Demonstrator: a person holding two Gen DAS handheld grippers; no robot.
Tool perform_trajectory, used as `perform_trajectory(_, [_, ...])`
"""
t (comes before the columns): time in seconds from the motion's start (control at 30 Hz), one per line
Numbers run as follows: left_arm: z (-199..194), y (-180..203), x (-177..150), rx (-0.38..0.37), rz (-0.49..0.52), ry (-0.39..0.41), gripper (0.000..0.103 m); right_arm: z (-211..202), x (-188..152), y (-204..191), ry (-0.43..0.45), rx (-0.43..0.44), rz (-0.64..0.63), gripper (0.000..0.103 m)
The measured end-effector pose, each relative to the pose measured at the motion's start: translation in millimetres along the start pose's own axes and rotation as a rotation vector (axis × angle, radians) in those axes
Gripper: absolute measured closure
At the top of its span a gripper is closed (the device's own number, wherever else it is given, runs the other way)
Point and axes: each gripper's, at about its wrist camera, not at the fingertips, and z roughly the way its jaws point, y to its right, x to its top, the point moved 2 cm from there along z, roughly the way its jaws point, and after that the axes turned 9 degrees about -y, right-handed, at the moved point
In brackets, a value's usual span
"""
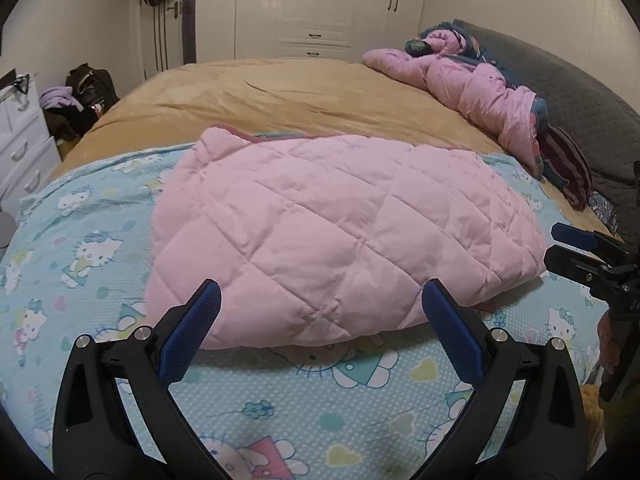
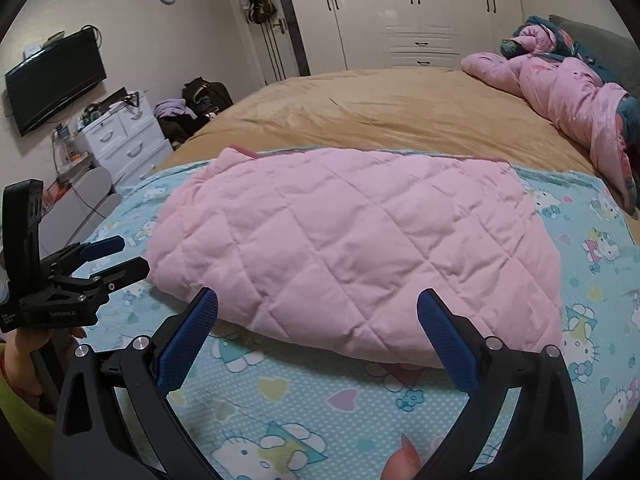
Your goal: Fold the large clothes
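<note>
Both tongs, left tongs [image 1: 320,300] and right tongs [image 2: 318,304], gape empty before the pink quilted garment [image 1: 336,232] lying crosswise

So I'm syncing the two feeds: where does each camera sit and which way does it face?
Left wrist: on the left gripper, facing the pink jacket on the bed; right gripper shows at right.
Right wrist: on the right gripper, facing the jacket; left gripper and a hand show at left.
Shared: jacket, cartoon sheet, wardrobe.

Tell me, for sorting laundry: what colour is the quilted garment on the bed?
Pale pink, the quilted garment shows best in the right wrist view.
</note>
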Motion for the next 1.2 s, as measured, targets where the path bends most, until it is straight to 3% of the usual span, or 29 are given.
perform_trajectory(0.33, [-9.4, -31.1, -3.6, 0.037, -0.042, 0.011, 0.009, 4.3, 13.7, -20.7, 0.011, 0.018, -0.023, 0.004])
perform_trajectory(0.53, [4.7, -54.8, -0.4, 0.063, -0.07, -0.008, 0.009, 15.2, 21.8, -5.5, 0.005, -0.011, -0.01, 0.004])
perform_trajectory(0.8, [42.3, -79.8, 15.4, 0.086, -0.094, -0.05, 0.009, 37.0, 26.4, 55.2, -0.022, -0.104, 0.07, 0.004])
perform_trajectory(1.2, [105.2, -106.4, 42.3, 0.097, -0.131, -0.127, 0.009, 65.6, 19.3, 178.1, -0.11, -0.254, 0.24, 0.004])
